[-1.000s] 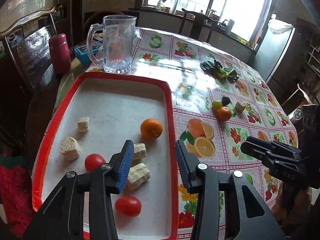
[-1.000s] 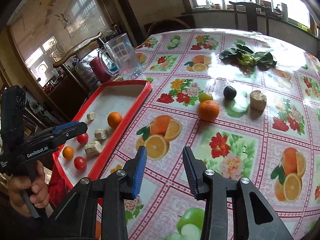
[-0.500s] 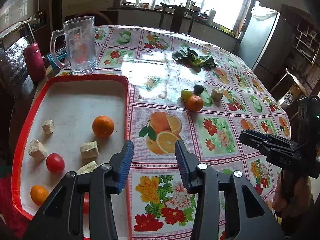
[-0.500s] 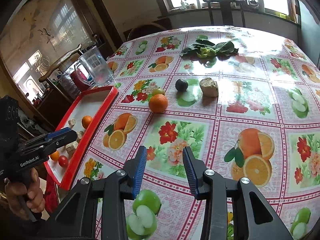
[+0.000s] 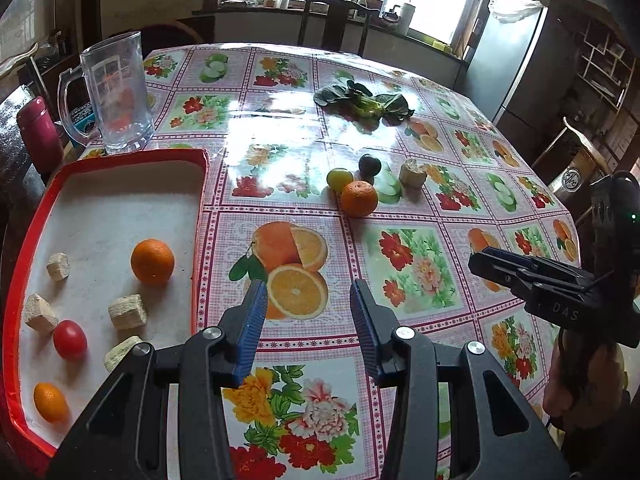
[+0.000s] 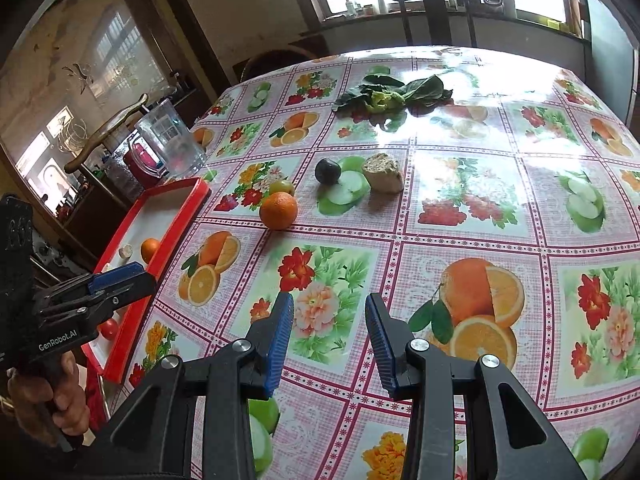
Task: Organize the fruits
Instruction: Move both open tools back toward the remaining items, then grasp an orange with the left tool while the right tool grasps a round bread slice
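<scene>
A red-rimmed tray (image 5: 199, 216) at the left holds an orange (image 5: 152, 261), a red tomato (image 5: 70, 339), a small orange (image 5: 50, 402) and several beige chunks. On the flowered tablecloth mid-table sit a loose orange (image 5: 359, 198) (image 6: 278, 210), a yellow-green fruit (image 5: 339, 178) (image 6: 282, 187), a dark plum (image 5: 369, 165) (image 6: 327, 171) and a beige chunk (image 5: 413, 173) (image 6: 383, 178). My left gripper (image 5: 308, 320) hovers open over the cloth just right of the tray, nothing between its pads. My right gripper (image 6: 328, 320) is open and empty too, short of the loose orange.
A clear glass mug (image 5: 116, 92) and a dark red flask (image 5: 38, 132) stand behind the tray. Leafy greens (image 5: 364, 102) lie farther back. Chairs ring the round table, and a fridge (image 5: 516, 60) stands at the back right. A hand (image 6: 60, 404) grips the left tool.
Both grippers have swung to the right, away from the tray and over the tablecloth. The loose fruits now sit nearer the middle of both views. Neither pair of jaws has changed its gap.
</scene>
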Demonstrator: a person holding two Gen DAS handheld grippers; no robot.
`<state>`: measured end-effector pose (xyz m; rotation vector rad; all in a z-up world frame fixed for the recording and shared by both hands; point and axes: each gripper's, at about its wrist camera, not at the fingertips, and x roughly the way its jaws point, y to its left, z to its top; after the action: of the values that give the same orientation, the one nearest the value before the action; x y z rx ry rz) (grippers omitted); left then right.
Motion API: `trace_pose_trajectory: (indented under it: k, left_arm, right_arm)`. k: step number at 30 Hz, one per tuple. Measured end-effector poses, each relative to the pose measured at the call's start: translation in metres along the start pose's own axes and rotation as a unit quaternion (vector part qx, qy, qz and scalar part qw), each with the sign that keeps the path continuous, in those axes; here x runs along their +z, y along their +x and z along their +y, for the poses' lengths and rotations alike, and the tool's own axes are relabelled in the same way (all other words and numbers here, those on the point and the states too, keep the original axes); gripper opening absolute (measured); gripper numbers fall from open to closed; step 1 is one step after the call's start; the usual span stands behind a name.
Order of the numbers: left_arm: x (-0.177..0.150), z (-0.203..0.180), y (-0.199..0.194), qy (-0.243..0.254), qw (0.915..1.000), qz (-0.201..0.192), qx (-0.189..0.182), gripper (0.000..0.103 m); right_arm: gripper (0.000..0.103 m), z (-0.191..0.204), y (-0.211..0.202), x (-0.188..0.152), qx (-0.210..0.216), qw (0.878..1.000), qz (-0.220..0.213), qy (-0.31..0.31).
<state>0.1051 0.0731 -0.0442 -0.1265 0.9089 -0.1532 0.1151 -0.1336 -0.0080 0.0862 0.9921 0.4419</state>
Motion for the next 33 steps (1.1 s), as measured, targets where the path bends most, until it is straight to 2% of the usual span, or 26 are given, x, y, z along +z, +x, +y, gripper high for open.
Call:
trace_pose_trajectory:
  k: [9,20,33]
  left_arm:
    - [0.009,-0.014,0.018,0.007,0.9998,0.011,-0.012,0.041]
    - [0.023,-0.032,0.054,0.011,0.9992,0.028,-0.025,0.041]
    - [0.057,-0.04,0.102,-0.002,0.999,0.036,-0.026,0.041]
  right_arm:
    - [0.04,-0.013,0.014,0.01,-0.008,1.0,0.01,-0.001]
    - [0.04,-0.027,0.046,0.039,-0.023,0.999,0.026,-0.013]
    - [0.041,-0.042,0.082,0.075,-0.033,0.999,0.032,-0.018]
